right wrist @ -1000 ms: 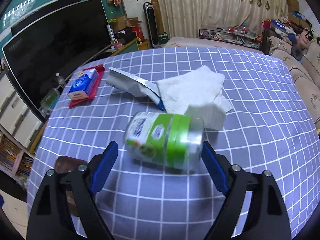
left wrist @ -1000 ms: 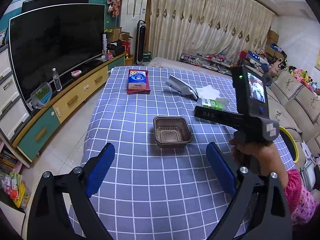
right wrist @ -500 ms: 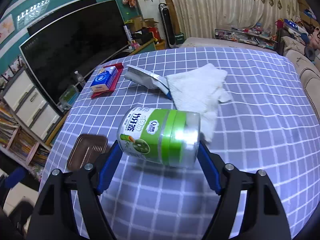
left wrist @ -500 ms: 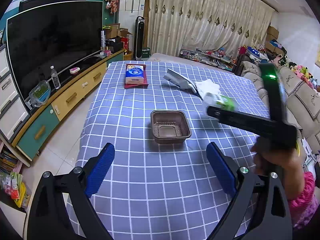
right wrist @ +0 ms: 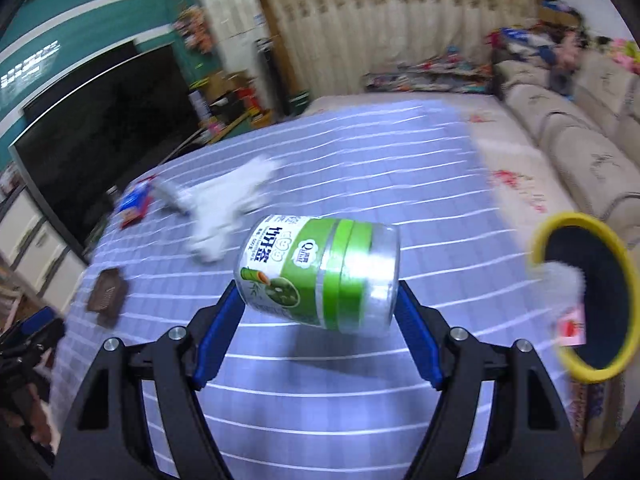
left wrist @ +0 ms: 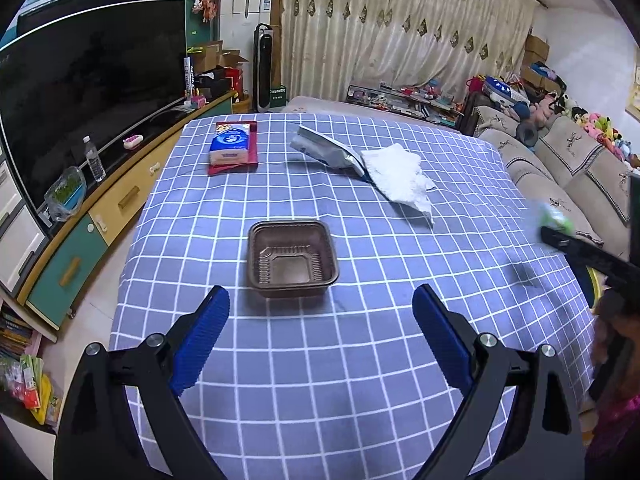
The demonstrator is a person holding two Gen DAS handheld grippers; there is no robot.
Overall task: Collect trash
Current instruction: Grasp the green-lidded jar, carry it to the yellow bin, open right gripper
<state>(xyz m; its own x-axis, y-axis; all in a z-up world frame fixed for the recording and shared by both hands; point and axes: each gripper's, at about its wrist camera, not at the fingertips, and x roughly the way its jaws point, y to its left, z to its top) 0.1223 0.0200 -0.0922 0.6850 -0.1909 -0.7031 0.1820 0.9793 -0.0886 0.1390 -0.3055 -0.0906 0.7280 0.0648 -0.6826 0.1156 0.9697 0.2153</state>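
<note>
Item: green-labelled canister (right wrist: 320, 272), lying sideways, clamped end to end between the blue pads of the right gripper (right wrist: 318, 320) and carried clear above the checked tablecloth (right wrist: 360, 168); yellow-rimmed bin (right wrist: 588, 292) stands low at the right, beyond the table edge, some litter already inside.

Risks: the smooth round canister sits tilted in the pads and may slip or pivot out if the grip eases; a release short of the bin would send it onto the floor or the rim; the right-wrist view is blurred, so aim is hard to judge.

Left gripper (left wrist: 320, 340): jaws wide apart, empty, poised near the brown plastic tray (left wrist: 293, 258).

Also present: crumpled white tissue (left wrist: 396, 176); silver foil bag (left wrist: 328, 152); tissue pack (left wrist: 232, 146); sofa (left wrist: 568, 168) beside the table; nothing seen between canister and bin.
</note>
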